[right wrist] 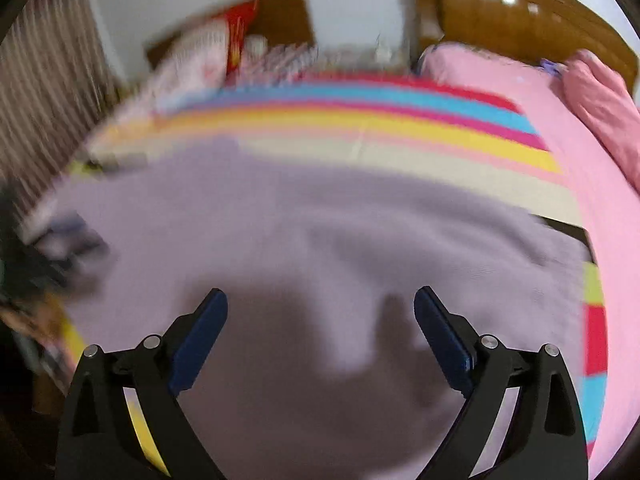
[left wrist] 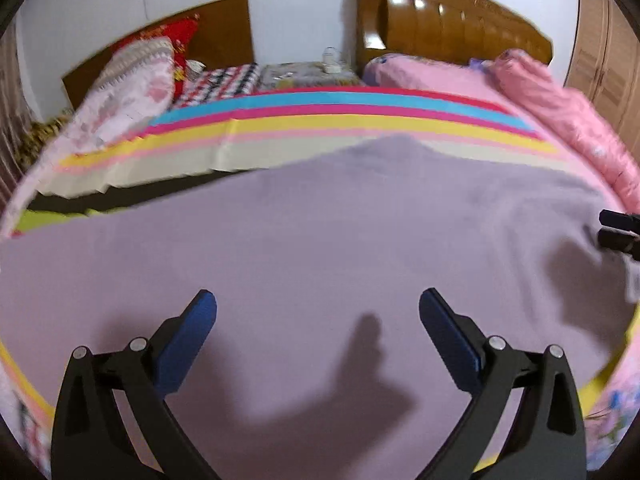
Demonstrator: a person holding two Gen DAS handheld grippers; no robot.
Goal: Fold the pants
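Both grippers hover over the pants (left wrist: 320, 240), the lilac cloth spread flat on the bed's striped sheet (left wrist: 320, 116); left gripper (left wrist: 318, 308) has its fingers wide apart, nothing between them; right gripper (right wrist: 320, 306) likewise spread and empty, its view badly blurred; this looks like the opening of a fold, no edge yet taken; next move, I'd say, calls for dropping to a hem or waistband, pinching it on each side, and carrying it across; no brand, label or writing readable anywhere.
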